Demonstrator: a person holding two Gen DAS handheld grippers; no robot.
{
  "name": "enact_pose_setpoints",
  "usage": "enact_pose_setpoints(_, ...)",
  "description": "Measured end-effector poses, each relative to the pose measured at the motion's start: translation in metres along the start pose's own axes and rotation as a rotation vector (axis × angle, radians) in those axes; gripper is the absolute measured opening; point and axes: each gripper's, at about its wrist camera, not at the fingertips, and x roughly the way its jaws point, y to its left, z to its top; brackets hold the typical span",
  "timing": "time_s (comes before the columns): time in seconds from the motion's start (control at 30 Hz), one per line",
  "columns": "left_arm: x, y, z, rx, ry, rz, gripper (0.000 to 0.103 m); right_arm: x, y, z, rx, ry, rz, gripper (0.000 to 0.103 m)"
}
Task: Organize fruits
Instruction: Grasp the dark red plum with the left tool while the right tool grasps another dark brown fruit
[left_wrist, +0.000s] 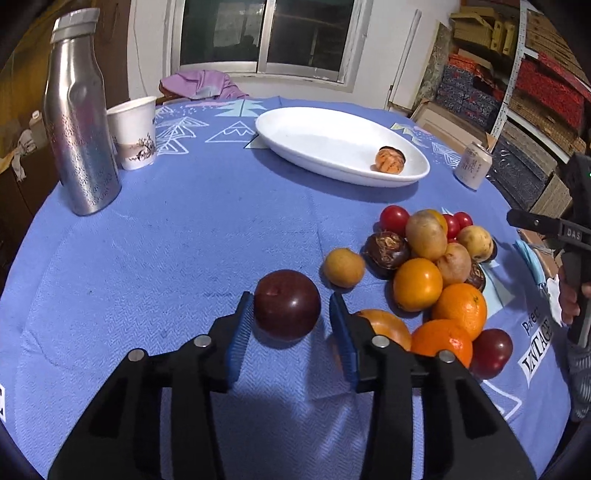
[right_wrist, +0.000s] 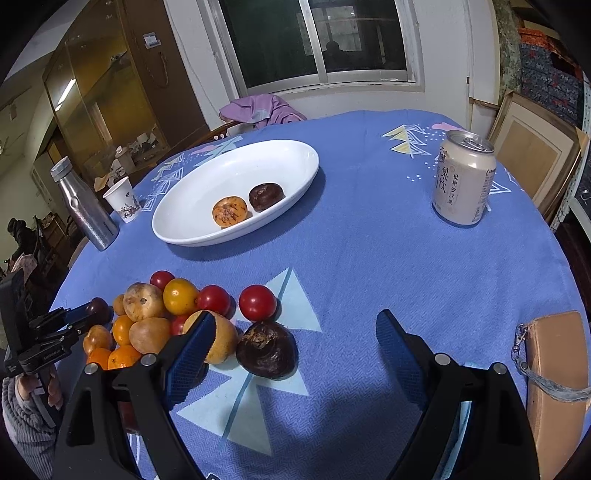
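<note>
The left gripper (left_wrist: 291, 317) sits low over the blue cloth (left_wrist: 166, 258) with a dark red plum (left_wrist: 287, 309) between its blue pads (left_wrist: 242, 325). The left pad is at the plum's skin and the right pad stands just off it, so the jaws are spread around the fruit, not clamped, and the plum rests on the cloth. Just right of it lies the fruit pile (left_wrist: 432, 273): oranges, yellow-brown pears, red tomatoes, dark chestnuts and a second plum (left_wrist: 491, 352) at the near right edge.

The right gripper (right_wrist: 295, 345) hovers with its jaws wide apart and nothing between them. Just ahead of its left finger sits a dark chestnut (right_wrist: 266, 354), touching a pear (right_wrist: 221, 341), with a tomato (right_wrist: 257, 302) just beyond.

Farther across the table, the white dish (right_wrist: 236, 162) holds a speckled orange (right_wrist: 229, 211) and a dark round fruit (right_wrist: 265, 196) side by side. A can (right_wrist: 464, 177) stands to the far right, a steel bottle (left_wrist: 79, 114) and paper cup (left_wrist: 135, 133) to the far left, well apart from the pile. A tan pouch (right_wrist: 554, 369) lies at the near right edge.
</note>
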Motion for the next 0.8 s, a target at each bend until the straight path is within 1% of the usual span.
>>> enact_pose_setpoints(0.07,0.004,0.007,0.001,-0.040,0.021,-0.010,0.044,0.002,0.000,-0.001,0.000,0.007,-0.003,0.089)
enact_pose_setpoints(0.1,0.005,0.009,0.001,-0.048,0.024,-0.001,0.044,0.003,-0.001,-0.001,0.001,0.011,-0.005,0.089)
enact_pose_setpoints(0.13,0.005,0.009,0.001,-0.043,0.022,0.014,0.044,0.003,-0.001,-0.001,0.001,0.014,-0.005,0.089)
enact_pose_setpoints(0.17,0.005,0.008,0.001,-0.031,0.017,0.030,0.042,0.004,-0.001,-0.001,0.000,0.016,-0.005,0.089)
enact_pose_setpoints(0.2,0.004,0.006,0.001,-0.021,0.013,0.038,0.038,0.004,-0.001,-0.001,-0.002,0.017,-0.005,0.089)
enact_pose_setpoints(0.23,0.004,0.005,0.001,-0.014,0.008,0.043,0.037,0.004,-0.001,-0.001,-0.005,0.018,-0.005,0.089)
enact_pose_setpoints(0.4,-0.002,0.009,0.001,-0.029,-0.015,0.057,0.037,0.003,-0.001,-0.003,-0.024,0.038,0.007,0.089)
enact_pose_setpoints(0.5,-0.007,0.012,0.001,-0.037,-0.025,0.074,0.037,0.005,-0.001,-0.008,-0.041,0.070,0.030,0.079)
enact_pose_setpoints(0.57,-0.008,0.011,0.000,-0.034,-0.028,0.079,0.037,0.012,-0.002,-0.011,-0.038,0.100,0.038,0.067)
enact_pose_setpoints(0.63,-0.009,0.011,0.001,-0.030,-0.030,0.080,0.037,0.019,-0.001,-0.014,-0.046,0.125,0.040,0.061)
enact_pose_setpoints(0.73,-0.010,0.011,0.001,-0.034,-0.035,0.078,0.037,0.025,0.007,-0.019,-0.107,0.149,0.016,0.061)
enact_pose_setpoints(0.8,-0.011,0.012,0.000,-0.038,-0.038,0.078,0.037,0.026,0.017,-0.023,-0.171,0.138,-0.016,0.061)
